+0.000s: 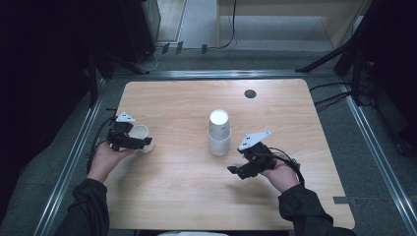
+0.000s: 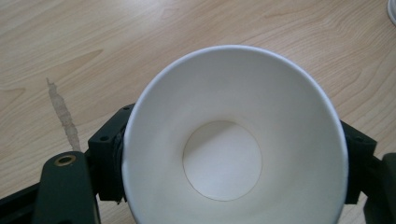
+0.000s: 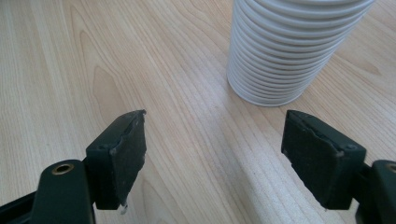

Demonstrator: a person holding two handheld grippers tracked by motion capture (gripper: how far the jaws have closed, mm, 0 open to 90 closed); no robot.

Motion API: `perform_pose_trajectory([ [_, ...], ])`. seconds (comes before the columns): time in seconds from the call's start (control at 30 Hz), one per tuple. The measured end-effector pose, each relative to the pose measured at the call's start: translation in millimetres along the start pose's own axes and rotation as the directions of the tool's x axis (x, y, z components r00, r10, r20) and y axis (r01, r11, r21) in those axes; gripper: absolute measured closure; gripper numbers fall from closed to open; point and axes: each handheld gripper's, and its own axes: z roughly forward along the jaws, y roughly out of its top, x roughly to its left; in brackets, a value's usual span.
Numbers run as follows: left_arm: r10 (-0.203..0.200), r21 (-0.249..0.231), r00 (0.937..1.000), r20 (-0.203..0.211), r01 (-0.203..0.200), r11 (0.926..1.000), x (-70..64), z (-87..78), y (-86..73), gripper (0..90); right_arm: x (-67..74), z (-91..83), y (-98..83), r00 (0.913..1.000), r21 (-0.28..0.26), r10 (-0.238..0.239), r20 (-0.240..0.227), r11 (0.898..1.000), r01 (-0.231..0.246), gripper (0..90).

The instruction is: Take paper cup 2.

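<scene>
A single white paper cup [image 1: 139,132] sits at the table's left side between the jaws of my left gripper [image 1: 141,141]. In the left gripper view I look straight into the cup [image 2: 224,163], and the black pads [image 2: 109,163] touch its wall on both sides; its rim stays round. A tall stack of white paper cups [image 1: 219,132] stands upside down near the table's middle. My right gripper [image 1: 238,172] hovers low to the stack's right, open, with nothing between its pads. In the right gripper view the stack [image 3: 289,46] stands just beyond my right gripper [image 3: 215,156].
The light wooden table [image 1: 187,196] has a dark round cable hole [image 1: 250,94] at its far side. A brownish streak [image 2: 63,116] marks the wood left of the cup. Metal rails and dark stands border the table.
</scene>
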Motion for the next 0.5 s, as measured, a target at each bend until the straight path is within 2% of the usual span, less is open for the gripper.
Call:
perform_pose_trajectory([
  [0.5, 0.025, 0.049, 0.9997, 0.005, -0.025, 0.9985, -3.8, 8.4, -0.6, 20.0, 1.7, 1.8, 0.4, 0.9999, 0.008, -0.010, -0.005, 1.000, 0.010, 22.1],
])
